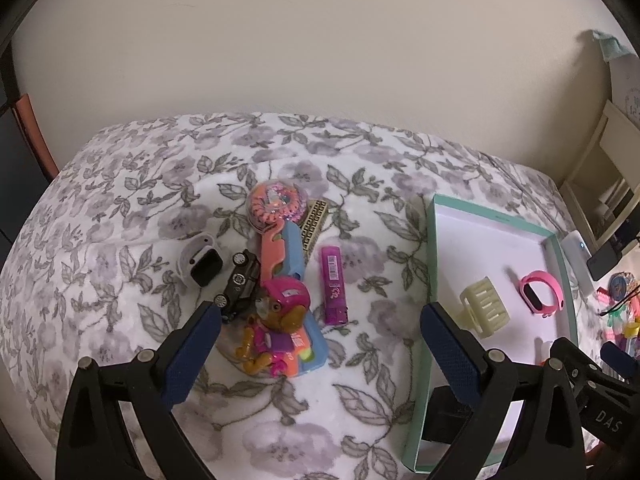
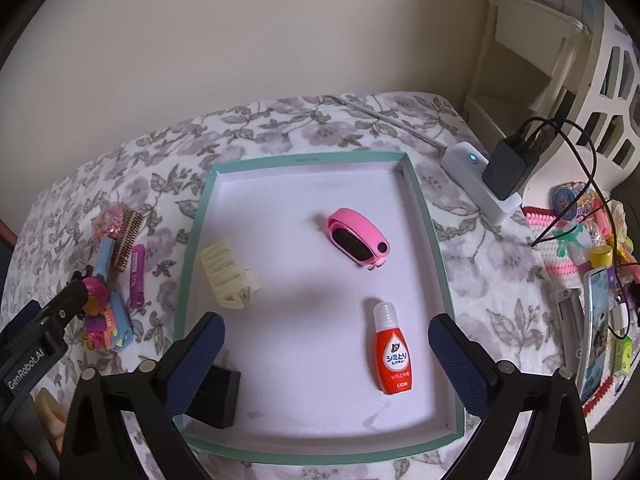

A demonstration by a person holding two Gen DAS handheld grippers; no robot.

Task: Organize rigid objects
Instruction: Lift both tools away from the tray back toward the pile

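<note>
A teal-rimmed white tray (image 2: 425, 216) lies on the floral blanket; it holds a pink watch band (image 2: 357, 242), a cream hair claw (image 2: 228, 276), a red bottle (image 2: 392, 354) and a black block (image 2: 216, 396). My right gripper (image 2: 326, 338) is open and empty above the tray's near half. In the left wrist view a pile lies left of the tray (image 1: 430, 240): a pink-helmet dog toy (image 1: 280, 320), a black toy car (image 1: 240, 280), a purple tube (image 1: 334, 286), a white smartwatch (image 1: 202, 260), a glitter wand (image 1: 276, 208). My left gripper (image 1: 320, 320) is open and empty, just short of the pile.
A white power strip (image 2: 480, 186) with a black charger (image 2: 508, 166) and cables sits right of the tray. Cluttered small items (image 2: 600, 248) lie at the far right on a crochet mat. A cream shelf (image 2: 532, 60) and the wall stand behind the bed.
</note>
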